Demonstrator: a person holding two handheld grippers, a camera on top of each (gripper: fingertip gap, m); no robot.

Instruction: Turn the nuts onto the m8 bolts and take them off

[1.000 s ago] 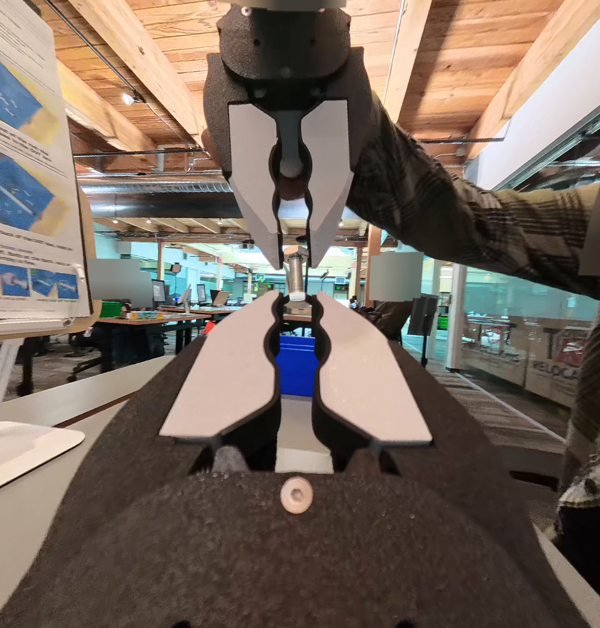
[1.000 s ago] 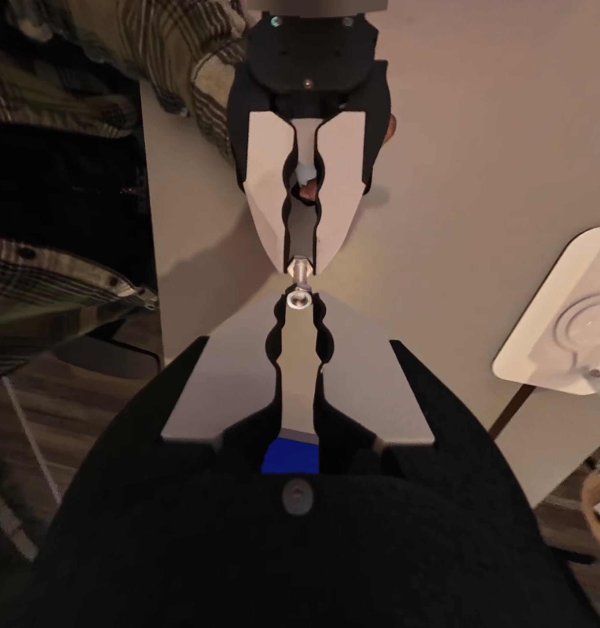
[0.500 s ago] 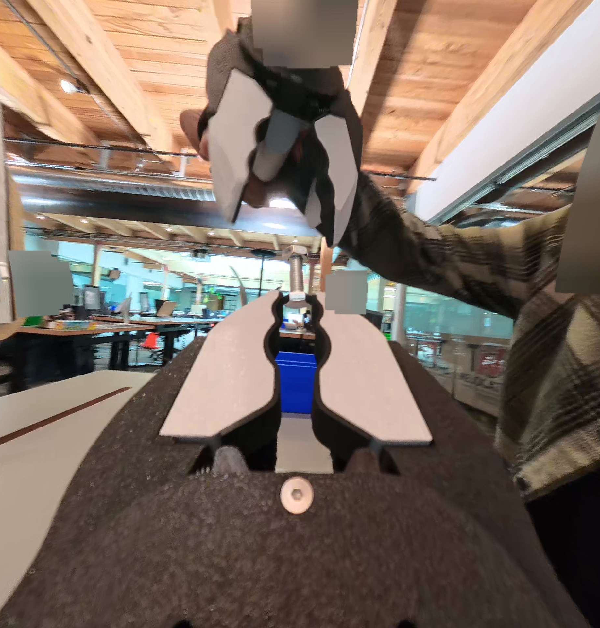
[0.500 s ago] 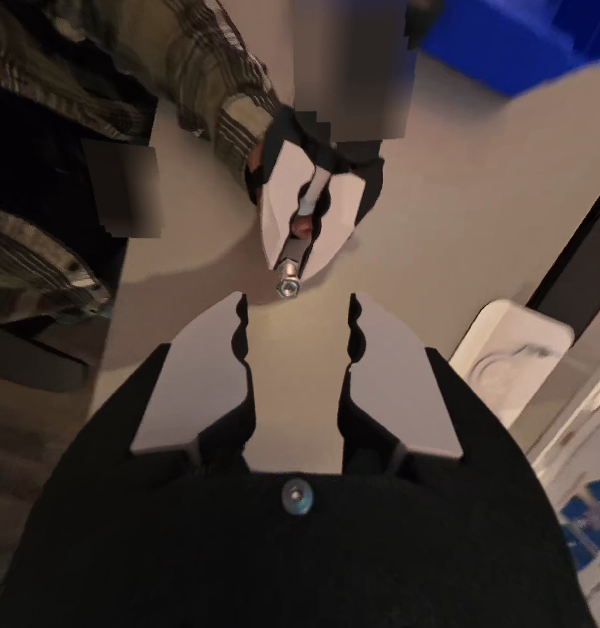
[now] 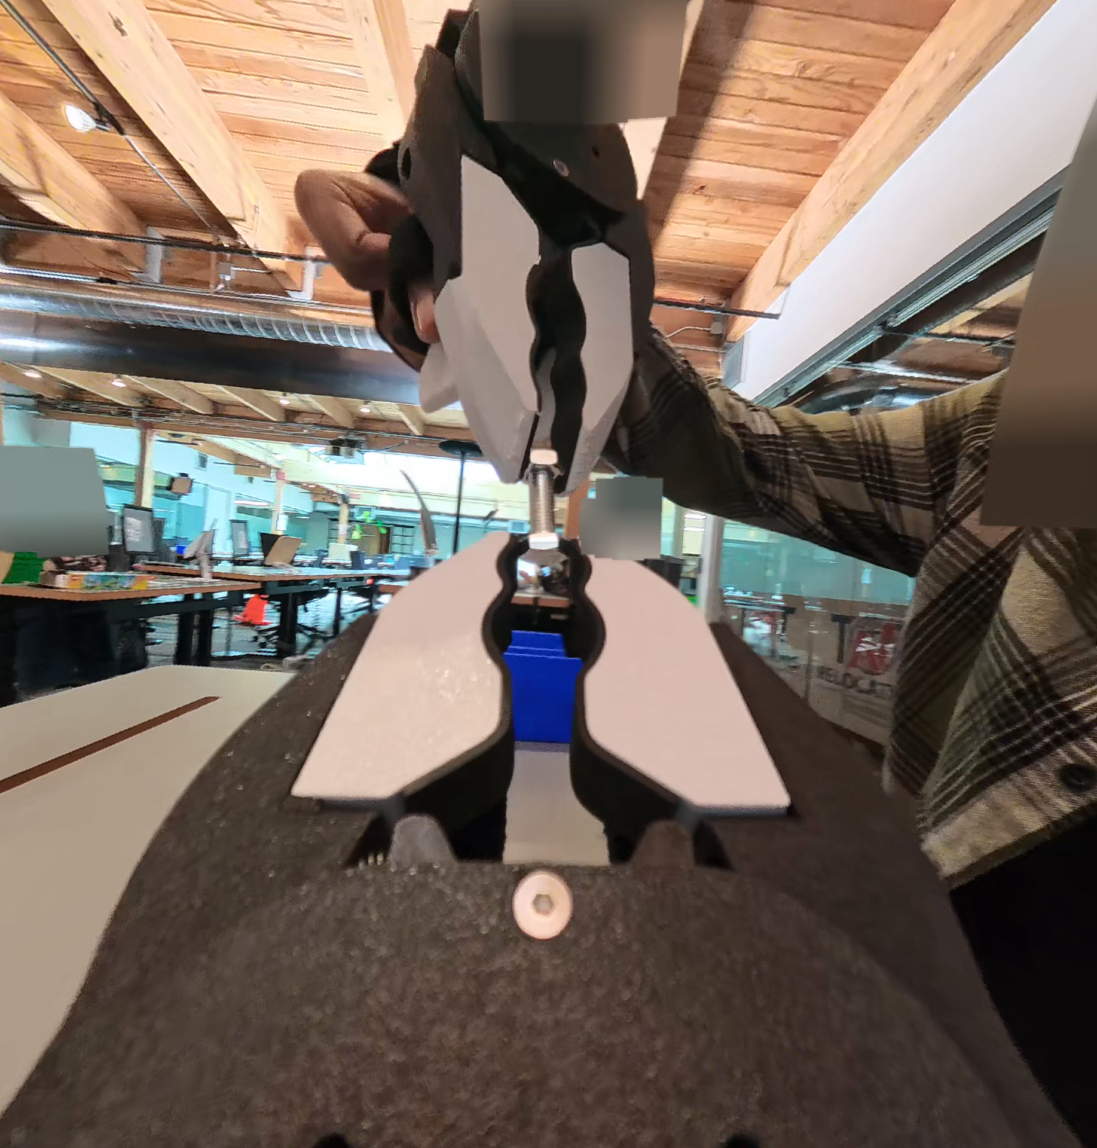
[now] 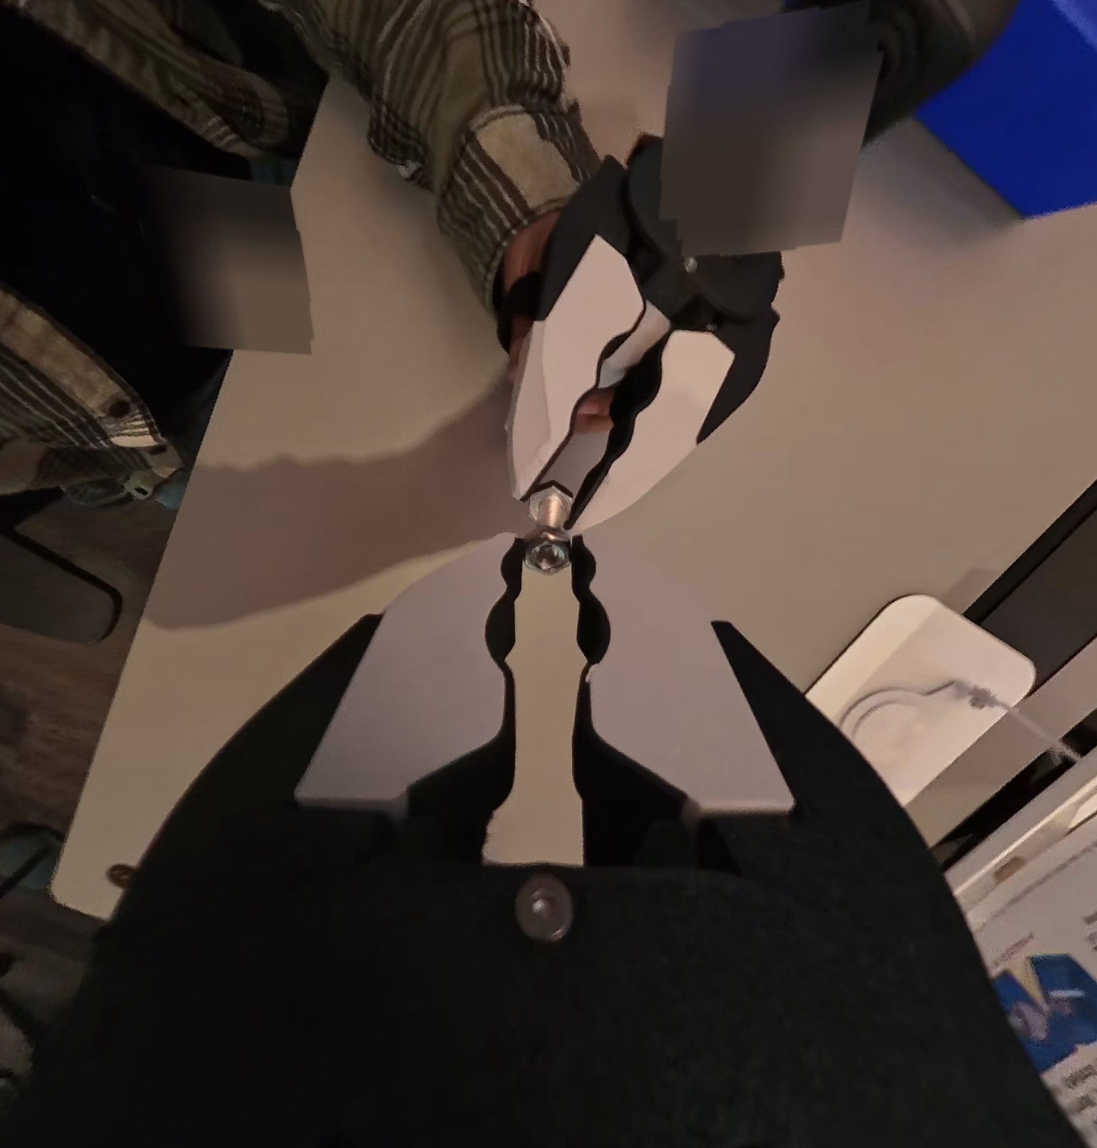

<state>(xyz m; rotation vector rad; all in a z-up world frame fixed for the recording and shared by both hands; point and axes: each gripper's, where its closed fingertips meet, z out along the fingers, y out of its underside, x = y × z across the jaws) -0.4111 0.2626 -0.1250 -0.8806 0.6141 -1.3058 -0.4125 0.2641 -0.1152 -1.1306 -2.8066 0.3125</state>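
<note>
- Centrally, the left gripper (image 5: 542, 546) clamps the bolt (image 5: 541, 503) head; its tips hide most of it.
- Above, the right gripper (image 6: 549, 546) pinches the nut (image 6: 546, 555); threads blur.

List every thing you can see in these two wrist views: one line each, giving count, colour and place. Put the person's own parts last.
bolt: one, silver, held in the air between the two grippers
nut: one, silver, on the bolt's end, in the right gripper's tips
blue bin: one, blue, on the table behind the grippers
table: one, white, beneath both grippers
stand base: one, white, on the table's edge
printed sheet: one, white with blue pictures, beside the stand base
office desks: several, wood-topped, far background
ceiling: one, wooden beams, overhead
plaid sleeve: green-brown, behind the right gripper
left gripper: black and white, shut on the bolt's head
right gripper: black and white, shut on the nut
</note>
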